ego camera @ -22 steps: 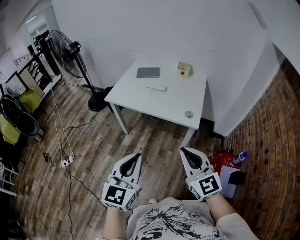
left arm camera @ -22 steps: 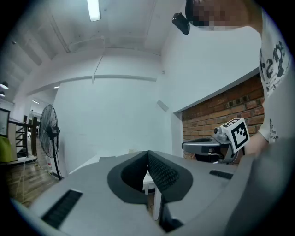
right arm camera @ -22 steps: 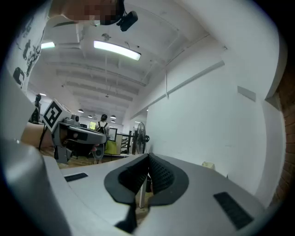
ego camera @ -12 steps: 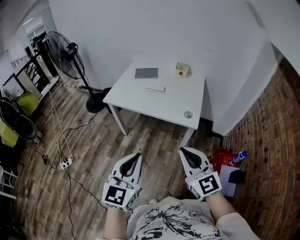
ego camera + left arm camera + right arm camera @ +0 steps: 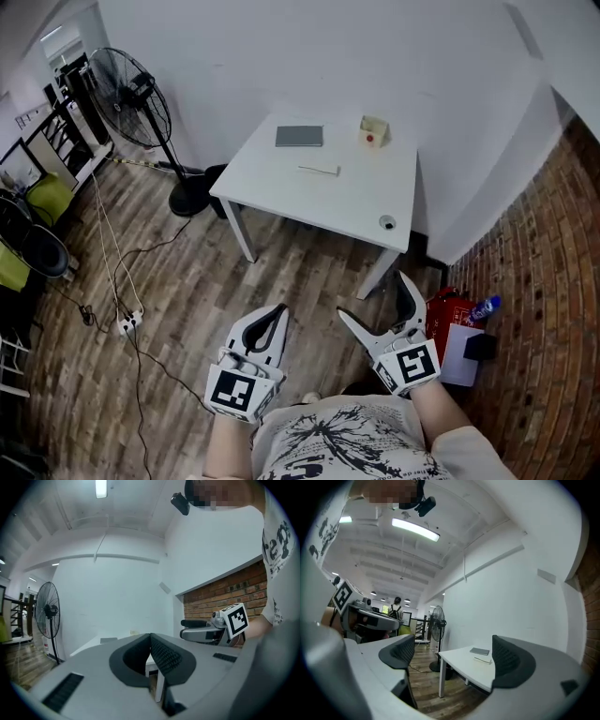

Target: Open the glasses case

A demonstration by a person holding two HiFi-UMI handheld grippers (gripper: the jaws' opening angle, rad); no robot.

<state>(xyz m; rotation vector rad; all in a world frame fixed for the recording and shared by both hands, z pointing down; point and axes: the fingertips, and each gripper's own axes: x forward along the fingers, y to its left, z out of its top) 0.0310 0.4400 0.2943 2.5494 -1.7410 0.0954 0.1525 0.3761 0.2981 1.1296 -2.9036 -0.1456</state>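
The glasses case (image 5: 298, 136) is a flat grey rectangle lying at the far side of the white table (image 5: 281, 192). Both grippers hover level over the wooden floor, well short of the table. My left gripper (image 5: 273, 315) is shut with nothing between its pads, and its own view shows the jaws (image 5: 150, 638) meeting. My right gripper (image 5: 378, 302) stands wide open and empty. In the right gripper view the case (image 5: 480, 651) shows far off on the table (image 5: 464, 667) between the spread pads (image 5: 508, 660).
On the table also lie a thin white strip (image 5: 319, 170), a small beige box with a red dot (image 5: 374, 132) and a small round object (image 5: 387, 222). A standing fan (image 5: 141, 94) is left of the table. Cables (image 5: 122, 281) cross the floor; a red item (image 5: 450, 314) sits by the brick wall.
The right gripper's jaws have swung from shut to wide open. The left gripper has stayed shut and in place. The head view has shifted slightly.
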